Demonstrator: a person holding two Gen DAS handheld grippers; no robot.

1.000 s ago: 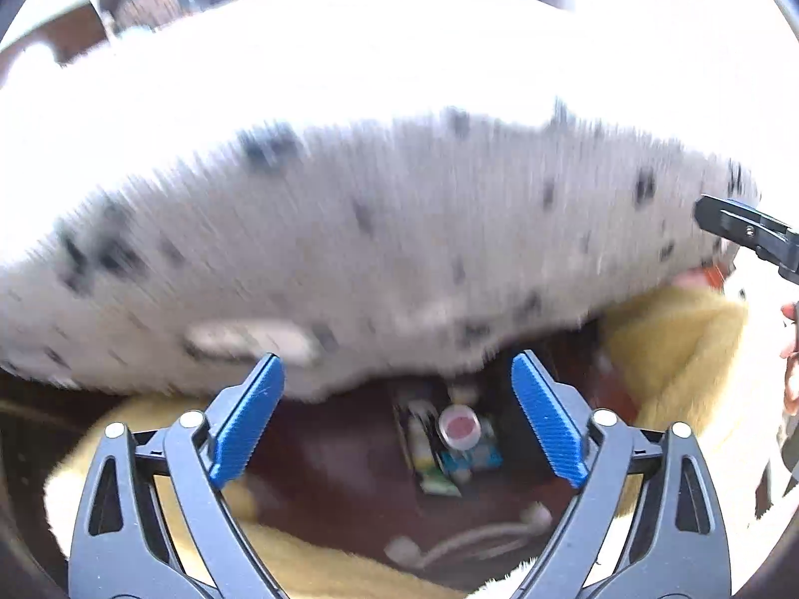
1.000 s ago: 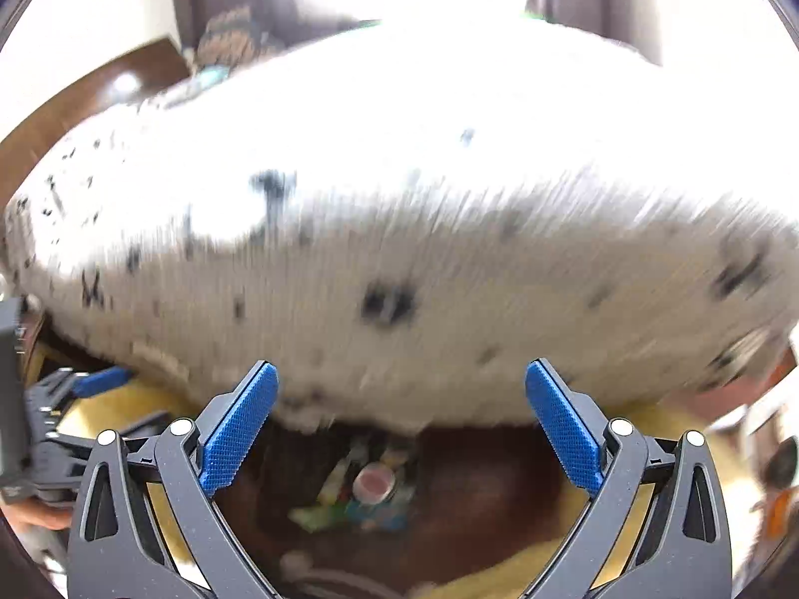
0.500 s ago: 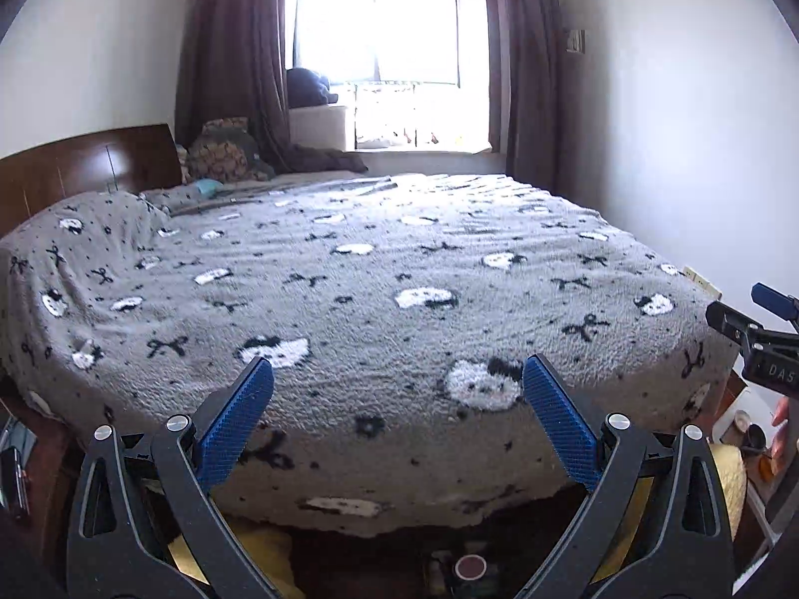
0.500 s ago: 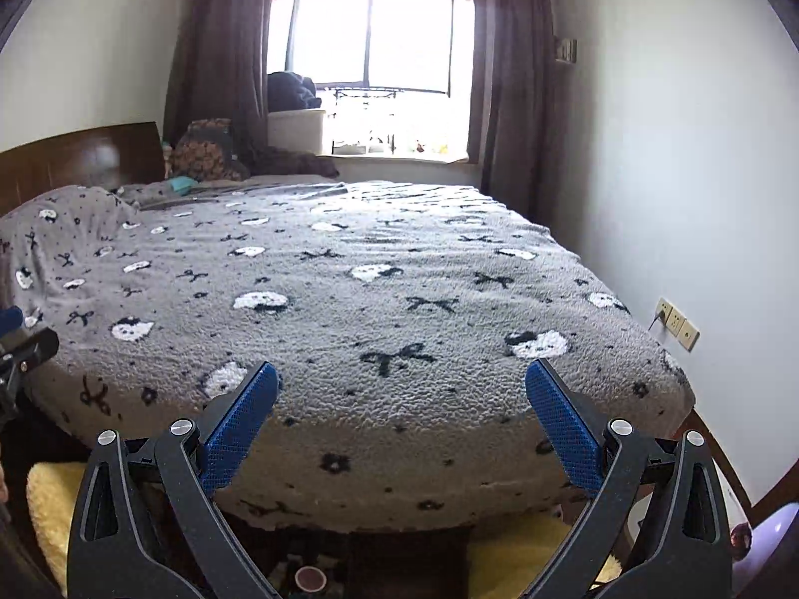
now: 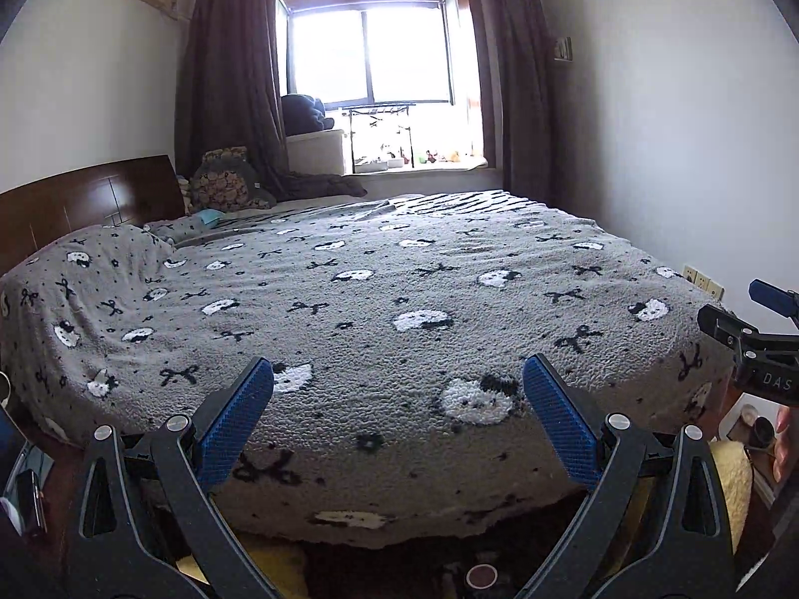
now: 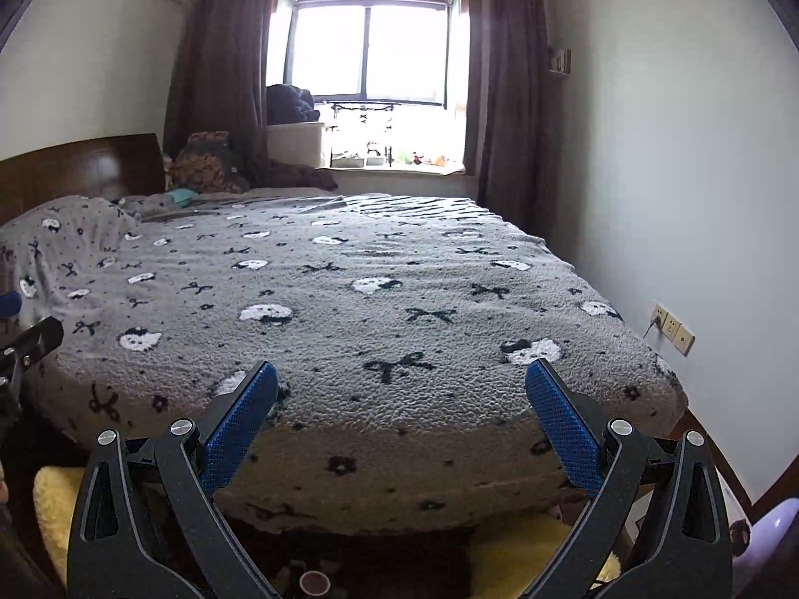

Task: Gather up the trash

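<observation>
A small round cup with a dark red top [image 5: 482,576] stands on the dark floor at the foot of the bed, at the bottom edge of the left wrist view. It shows again as the cup [image 6: 313,584] in the right wrist view, with other litter beside it mostly hidden. My left gripper [image 5: 398,374] is open with nothing between its blue pads, raised over the bed's end. My right gripper [image 6: 402,374] is open and empty too. Each gripper shows at the edge of the other's view: the right gripper [image 5: 749,334], the left gripper [image 6: 30,339].
The wide bed [image 5: 399,274] under a grey blanket with cat faces and bows fills the room ahead. Yellow fluffy rugs [image 6: 519,549] lie on the floor either side of the cup. A wooden headboard [image 5: 85,199] is at left, wall sockets [image 6: 674,329] at right, a window [image 5: 369,55] behind.
Both views swung up from the floor litter under the bed's edge to the whole bed. The litter slid to the bottom edge. Over the last half second hardly anything moved.
</observation>
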